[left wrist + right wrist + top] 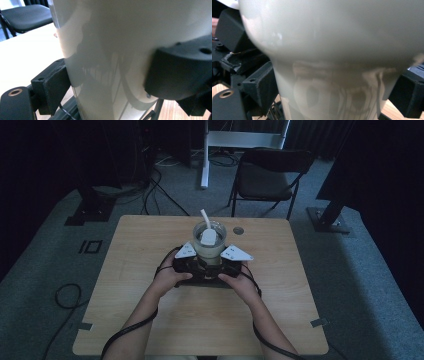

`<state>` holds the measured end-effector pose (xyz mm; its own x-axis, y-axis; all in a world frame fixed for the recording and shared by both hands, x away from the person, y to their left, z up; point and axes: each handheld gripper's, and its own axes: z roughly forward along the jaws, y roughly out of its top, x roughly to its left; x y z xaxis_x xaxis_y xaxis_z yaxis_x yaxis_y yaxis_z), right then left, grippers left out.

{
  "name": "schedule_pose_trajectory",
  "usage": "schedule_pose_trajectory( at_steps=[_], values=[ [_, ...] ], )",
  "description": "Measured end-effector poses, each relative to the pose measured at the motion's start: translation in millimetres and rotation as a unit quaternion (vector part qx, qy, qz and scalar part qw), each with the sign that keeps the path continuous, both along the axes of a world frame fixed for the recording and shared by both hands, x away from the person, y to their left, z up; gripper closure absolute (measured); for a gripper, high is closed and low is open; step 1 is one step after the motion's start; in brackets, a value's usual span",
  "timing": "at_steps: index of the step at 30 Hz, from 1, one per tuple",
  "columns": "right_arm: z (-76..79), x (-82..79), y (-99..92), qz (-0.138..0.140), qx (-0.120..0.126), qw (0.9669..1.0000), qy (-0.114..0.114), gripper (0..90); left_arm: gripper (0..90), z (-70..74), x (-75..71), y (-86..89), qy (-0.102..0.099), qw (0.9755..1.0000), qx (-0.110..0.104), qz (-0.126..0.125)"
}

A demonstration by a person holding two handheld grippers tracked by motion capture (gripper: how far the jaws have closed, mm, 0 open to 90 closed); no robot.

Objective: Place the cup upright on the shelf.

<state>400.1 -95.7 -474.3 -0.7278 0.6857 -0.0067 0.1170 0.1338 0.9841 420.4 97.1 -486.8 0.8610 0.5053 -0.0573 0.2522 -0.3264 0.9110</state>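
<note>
Two tongs grip one cup on a table.

High view: left tongs (pixel 192 265) and right tongs (pixel 231 265) flank the cup (pixel 209 240); gripped, not yet lifted, I judge.
Left gripper view: jaws wide, pressing the cup (pixel 120 50) between them.
Right gripper view: jaws wide, hugging the cup (pixel 332 50).

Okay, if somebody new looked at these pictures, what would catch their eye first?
Probably the pale glass cup with a white spoon standing in it, mid-table. Both hands press in on it: the left gripper and right gripper flank its base. In the left gripper view, black fingers bear on its wall.
</note>
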Motion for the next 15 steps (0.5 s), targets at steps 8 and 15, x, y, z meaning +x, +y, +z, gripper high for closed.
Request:
schedule_pose_trajectory(
  at_steps=[8,15],
  values=[
    [-12.7,-9.0,-1.9,-0.017,0.034,0.9988,-0.032,9.0,10.6,0.1,-3.7,-1.8,-0.004,1.0000,0.001,0.006],
    [-13.3,-16.5,-6.1,-0.030,0.034,0.9984,-0.033,8.9,10.5,0.4,-5.6,-5.7,-0.001,1.0000,0.002,0.000]
  ],
)
